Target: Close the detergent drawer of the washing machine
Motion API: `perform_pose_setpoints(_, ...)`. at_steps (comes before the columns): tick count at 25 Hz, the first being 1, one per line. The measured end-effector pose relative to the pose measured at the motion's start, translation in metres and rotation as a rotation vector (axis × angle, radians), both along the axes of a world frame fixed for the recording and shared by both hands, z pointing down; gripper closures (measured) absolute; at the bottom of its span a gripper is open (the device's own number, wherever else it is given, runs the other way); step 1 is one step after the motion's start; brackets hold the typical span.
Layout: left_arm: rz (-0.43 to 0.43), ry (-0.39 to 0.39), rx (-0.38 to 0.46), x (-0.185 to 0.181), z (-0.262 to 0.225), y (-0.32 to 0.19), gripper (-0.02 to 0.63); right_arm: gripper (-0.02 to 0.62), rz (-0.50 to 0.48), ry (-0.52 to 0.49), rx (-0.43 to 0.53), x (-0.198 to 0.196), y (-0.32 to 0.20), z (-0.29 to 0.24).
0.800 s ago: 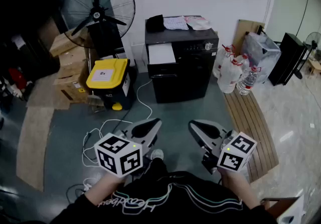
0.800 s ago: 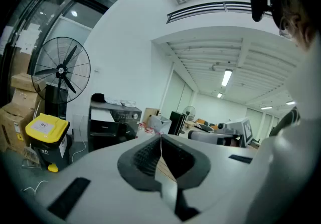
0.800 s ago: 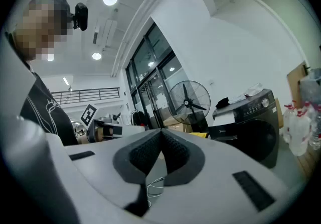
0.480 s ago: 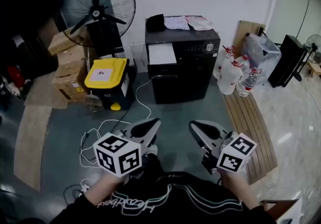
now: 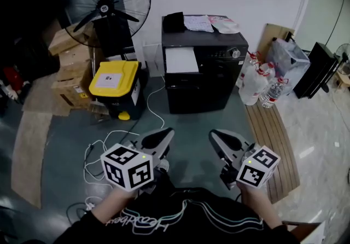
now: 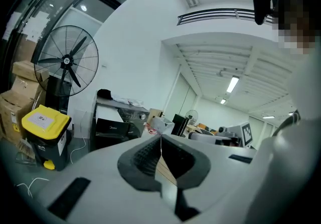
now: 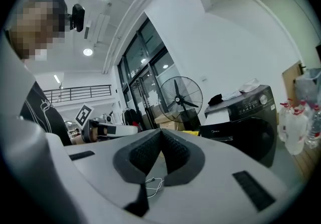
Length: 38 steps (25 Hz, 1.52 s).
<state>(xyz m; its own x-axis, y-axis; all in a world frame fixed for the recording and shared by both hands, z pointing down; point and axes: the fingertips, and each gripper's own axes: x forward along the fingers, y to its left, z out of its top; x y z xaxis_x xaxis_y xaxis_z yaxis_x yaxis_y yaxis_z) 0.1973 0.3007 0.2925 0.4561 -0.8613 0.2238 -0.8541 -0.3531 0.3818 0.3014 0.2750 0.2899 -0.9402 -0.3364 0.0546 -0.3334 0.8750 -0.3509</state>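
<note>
Left claw [image 5: 165,134] and right claw [image 5: 214,135] are both pressed shut on nothing and held low by the body, likely because the machine is out of reach. Well ahead stands the black front-loading washing machine [image 5: 201,84], its white detergent drawer [image 5: 182,60] jutting open at upper left, awaiting a push.

Looking down, I see a grey-green floor [image 5: 191,125]. The black washing machine [image 5: 202,73] stands on it by the wall. I see a yellow-lidded bin [image 5: 115,87] and stacked cardboard boxes [image 5: 70,65] to its left, and water bottles [image 5: 261,81] to its right. A white cable [image 5: 101,150] trails over the floor, and a slatted wooden board [image 5: 276,139] lies at the right.
</note>
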Motion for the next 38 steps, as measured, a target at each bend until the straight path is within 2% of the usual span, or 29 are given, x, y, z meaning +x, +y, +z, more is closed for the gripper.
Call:
perform_pose_setpoints(9, 0.044, 0.012, -0.054, -0.066, 0.001, -0.081, 0.580, 0.569, 0.050, 0.028, -0.065, -0.063, -0.077, 0.005)
perform_pose_setpoints(21, 0.125, 0.018, -0.132, -0.150, 0.026, -0.186, 0.580, 0.568, 0.165, 0.083, -0.161, -0.138, -0.177, 0.034)
perform_pose_setpoints(31, 0.198, 0.020, -0.175, -0.192, 0.047, -0.252, 0.580, 0.569, 0.275, 0.118, -0.220, -0.172, -0.240, 0.063)
perform_pose_setpoints(38, 0.238, 0.004, -0.192, -0.209, 0.066, -0.285, 0.580, 0.568, 0.346, 0.154, -0.237, -0.181, -0.272, 0.090)
